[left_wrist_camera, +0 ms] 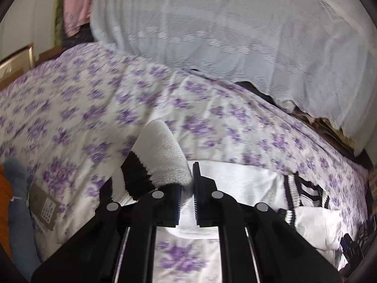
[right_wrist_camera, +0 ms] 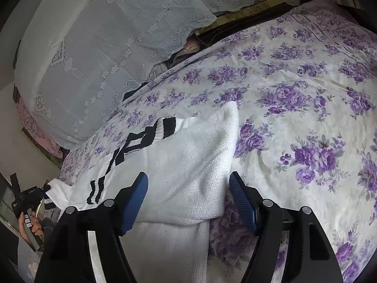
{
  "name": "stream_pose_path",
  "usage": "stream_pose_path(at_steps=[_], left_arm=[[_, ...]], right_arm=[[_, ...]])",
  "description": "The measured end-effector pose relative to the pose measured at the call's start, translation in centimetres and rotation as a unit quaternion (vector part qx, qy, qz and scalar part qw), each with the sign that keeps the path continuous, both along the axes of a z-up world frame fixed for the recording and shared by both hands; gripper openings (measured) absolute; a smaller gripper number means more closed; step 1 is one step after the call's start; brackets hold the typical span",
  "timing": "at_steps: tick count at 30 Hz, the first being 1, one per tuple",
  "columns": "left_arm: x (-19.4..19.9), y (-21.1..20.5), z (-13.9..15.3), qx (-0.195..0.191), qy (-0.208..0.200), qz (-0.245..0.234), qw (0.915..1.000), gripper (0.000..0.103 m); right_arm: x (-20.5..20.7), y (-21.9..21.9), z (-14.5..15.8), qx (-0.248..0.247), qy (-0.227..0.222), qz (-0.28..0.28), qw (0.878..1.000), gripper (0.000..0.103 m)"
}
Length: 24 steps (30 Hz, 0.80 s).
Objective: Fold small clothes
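Observation:
A small white knit sweater (right_wrist_camera: 188, 160) with black stripes lies on the purple-flowered bedsheet (right_wrist_camera: 294, 82). My left gripper (left_wrist_camera: 187, 184) is shut on a white sleeve with a black cuff (left_wrist_camera: 160, 155), held up above the sweater's body (left_wrist_camera: 240, 181). My right gripper (right_wrist_camera: 188, 184) is open, its blue pads (right_wrist_camera: 135, 202) on either side of a folded part of the sweater, just above it. The black-striped trim (right_wrist_camera: 141, 139) lies at the sweater's left side.
A pale lace-covered pillow pile (right_wrist_camera: 94, 35) rises at the back of the bed; it also shows in the left wrist view (left_wrist_camera: 235, 28). Pink cloth (left_wrist_camera: 77, 0) and a picture frame (left_wrist_camera: 16, 63) sit far left. A cardboard tag (left_wrist_camera: 44, 205) lies on the sheet at left.

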<state>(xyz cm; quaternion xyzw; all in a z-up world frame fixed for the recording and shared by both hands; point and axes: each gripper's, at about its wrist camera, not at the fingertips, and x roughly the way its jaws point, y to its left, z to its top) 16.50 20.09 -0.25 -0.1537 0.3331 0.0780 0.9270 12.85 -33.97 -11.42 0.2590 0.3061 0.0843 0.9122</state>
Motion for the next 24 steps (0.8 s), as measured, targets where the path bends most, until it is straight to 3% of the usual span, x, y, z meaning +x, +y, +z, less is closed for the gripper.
stream_pose_path(at_steps=[11, 24], left_arm=[[0.7, -10.7, 2.4, 0.047, -0.016, -0.102, 0.9935, 0.007], [2.0, -22.1, 1.7, 0.046, -0.014, -0.201, 0.9785, 0.007]], right_arm=[[0.3, -0.1, -0.1, 0.020, 0.007, 0.006, 1.000, 0.072], [0.9, -0.5, -0.5, 0.040, 0.018, 0.006, 0.999, 0.072]])
